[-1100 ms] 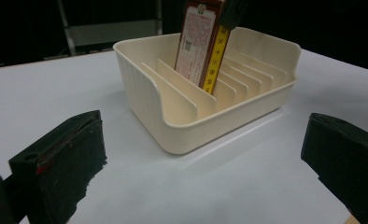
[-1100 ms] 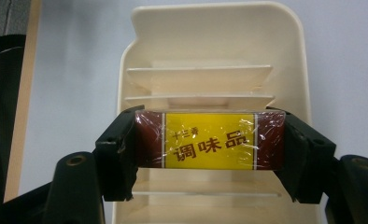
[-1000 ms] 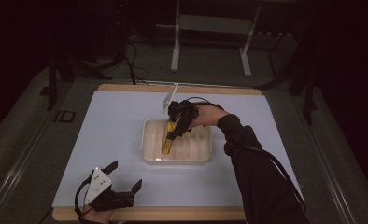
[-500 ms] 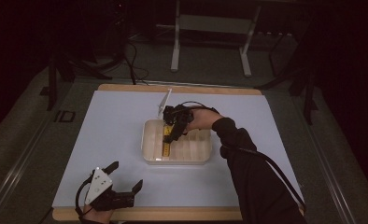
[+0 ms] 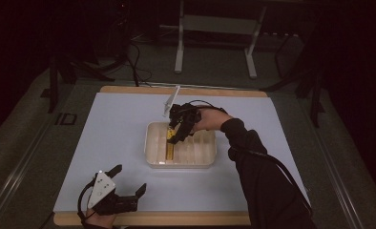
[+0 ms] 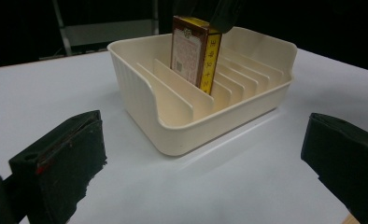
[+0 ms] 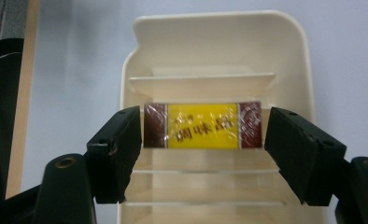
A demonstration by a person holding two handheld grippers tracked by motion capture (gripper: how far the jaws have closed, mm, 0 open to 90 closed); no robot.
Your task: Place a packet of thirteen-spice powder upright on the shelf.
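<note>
The room is dark around the brightly lit white table; the close views are soft, with blurred jaws.

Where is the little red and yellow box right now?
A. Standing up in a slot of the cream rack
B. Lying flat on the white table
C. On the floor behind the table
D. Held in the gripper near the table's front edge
A: the box stands upright between the dividers of the cream rack, and the right gripper has just been opening, its pads a little apart from the box ends.
</note>
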